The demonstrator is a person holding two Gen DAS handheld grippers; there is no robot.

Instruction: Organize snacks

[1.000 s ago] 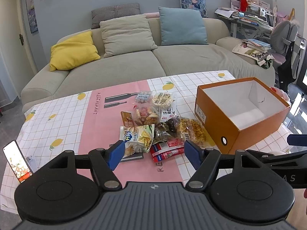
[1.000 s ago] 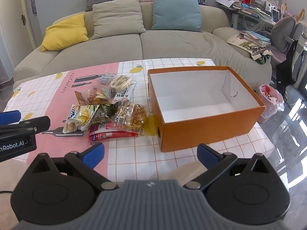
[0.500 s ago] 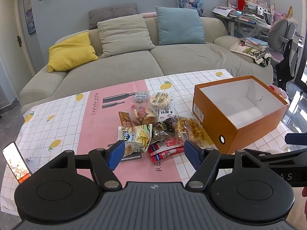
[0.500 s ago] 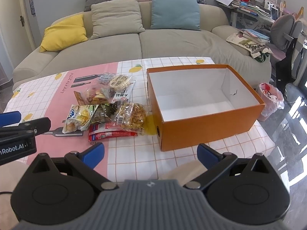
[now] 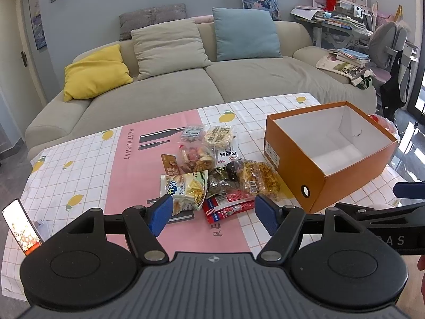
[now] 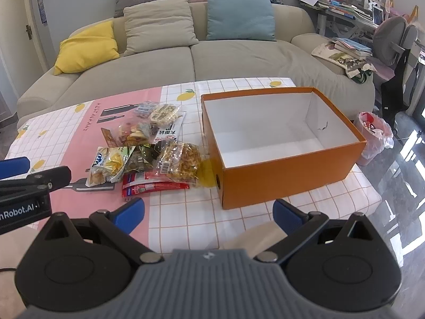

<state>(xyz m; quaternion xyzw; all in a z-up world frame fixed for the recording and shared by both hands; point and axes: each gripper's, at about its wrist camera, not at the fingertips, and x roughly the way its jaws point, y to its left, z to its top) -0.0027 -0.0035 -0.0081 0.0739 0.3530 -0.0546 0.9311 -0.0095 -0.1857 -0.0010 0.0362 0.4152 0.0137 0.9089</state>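
2 grippers hung over the near edge of the table, both with blue pads spread wide and nothing between them: my left gripper (image 5: 212, 214) faced the snack pile (image 5: 212, 170), my right gripper (image 6: 208, 214) faced the orange shoebox (image 6: 281, 143). All the packets lay bunched on the lemon-print tablecloth (image 5: 79, 170), just left of the box and none inside it, so I judged sorting had not begun. The box stood open-topped and empty, its long side nearest the snacks, which made for a short carry. Nearest my left pads were the chip bag (image 5: 183, 190) and the red sausage packet (image 5: 228, 204), likely first picks. A lit phone (image 5: 20, 226) sat propped at the far left, well apart
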